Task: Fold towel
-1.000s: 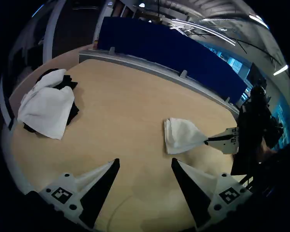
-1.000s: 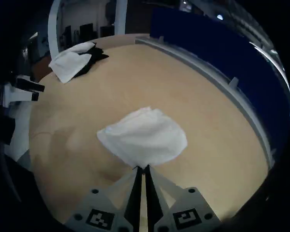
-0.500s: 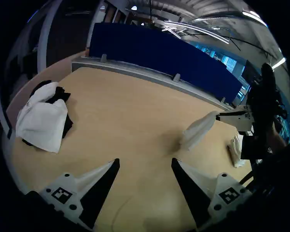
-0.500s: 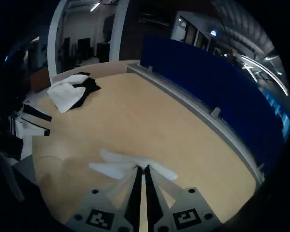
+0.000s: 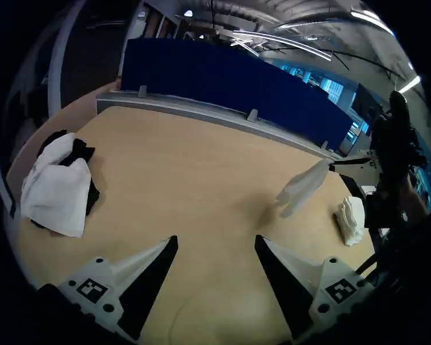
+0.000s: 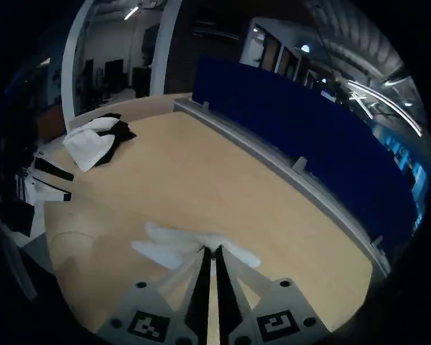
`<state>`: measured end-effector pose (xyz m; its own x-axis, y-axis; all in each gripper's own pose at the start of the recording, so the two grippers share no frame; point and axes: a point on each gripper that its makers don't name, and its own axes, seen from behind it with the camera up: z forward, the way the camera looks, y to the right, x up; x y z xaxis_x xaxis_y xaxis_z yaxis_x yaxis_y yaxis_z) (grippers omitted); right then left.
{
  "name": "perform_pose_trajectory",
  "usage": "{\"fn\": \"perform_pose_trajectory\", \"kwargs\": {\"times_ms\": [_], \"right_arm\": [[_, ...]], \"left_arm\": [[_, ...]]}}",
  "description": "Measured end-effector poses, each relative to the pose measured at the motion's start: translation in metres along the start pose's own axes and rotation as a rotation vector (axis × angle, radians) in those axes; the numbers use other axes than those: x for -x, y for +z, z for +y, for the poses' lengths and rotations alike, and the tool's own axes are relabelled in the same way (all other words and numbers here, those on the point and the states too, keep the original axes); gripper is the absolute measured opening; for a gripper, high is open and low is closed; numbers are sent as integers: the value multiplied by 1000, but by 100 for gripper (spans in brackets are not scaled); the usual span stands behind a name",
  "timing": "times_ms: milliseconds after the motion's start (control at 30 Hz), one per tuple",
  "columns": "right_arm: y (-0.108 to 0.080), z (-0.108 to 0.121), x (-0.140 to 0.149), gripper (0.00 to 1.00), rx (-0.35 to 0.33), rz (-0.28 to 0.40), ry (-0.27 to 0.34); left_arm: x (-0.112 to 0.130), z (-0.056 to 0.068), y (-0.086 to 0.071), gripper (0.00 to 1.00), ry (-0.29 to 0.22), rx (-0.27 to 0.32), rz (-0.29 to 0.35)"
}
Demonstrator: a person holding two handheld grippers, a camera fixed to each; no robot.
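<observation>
A folded white towel (image 5: 300, 187) hangs in the air above the wooden table (image 5: 181, 172), pinched at one end by my right gripper (image 5: 333, 163), which a person's hand holds at the far right. In the right gripper view the same towel (image 6: 181, 244) drapes sideways from my shut right gripper (image 6: 211, 251). My left gripper (image 5: 215, 244) stands open low over the near table edge, nothing between its fingers. It also appears at the left edge as the left gripper (image 6: 52, 181) in the right gripper view.
A heap of white and black towels (image 5: 57, 184) lies at the table's left end, seen also as the heap (image 6: 97, 141) in the right gripper view. A small stack of folded white towels (image 5: 349, 218) sits near the right edge. A blue partition (image 5: 227, 77) lines the far side.
The right gripper lifted the folded towel off the table and carried it up and to the right. The folded stack at the right came into view. The left gripper stayed open.
</observation>
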<state>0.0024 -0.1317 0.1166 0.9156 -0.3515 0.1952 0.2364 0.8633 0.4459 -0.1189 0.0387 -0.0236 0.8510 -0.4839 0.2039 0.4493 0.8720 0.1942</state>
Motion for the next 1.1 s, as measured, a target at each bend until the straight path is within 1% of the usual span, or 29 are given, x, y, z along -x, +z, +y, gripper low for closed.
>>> {"fn": "perform_pose_trajectory", "kwargs": {"times_ms": [167, 267, 467, 567, 700, 900, 1100], "right_arm": [[-17, 27, 3, 6, 33, -3, 7], [-30, 48, 7, 6, 57, -6, 9], [-59, 97, 17, 6, 112, -10, 20], [-75, 125, 24, 6, 144, -17, 24], [-95, 159, 37, 6, 180, -28, 32], [-120, 204, 59, 6, 222, -48, 51], [-139, 240, 80, 6, 252, -79, 61]], "left_arm": [[-4, 1, 1, 100, 9, 2, 1], [-5, 2, 2, 100, 16, 2, 1], [-7, 3, 3, 100, 29, -2, -3], [-8, 6, 4, 99, 33, -3, -6], [-8, 12, 6, 100, 41, -2, -10], [-7, 22, 10, 100, 50, 0, -16], [-5, 33, 15, 100, 53, 3, -24]]}}
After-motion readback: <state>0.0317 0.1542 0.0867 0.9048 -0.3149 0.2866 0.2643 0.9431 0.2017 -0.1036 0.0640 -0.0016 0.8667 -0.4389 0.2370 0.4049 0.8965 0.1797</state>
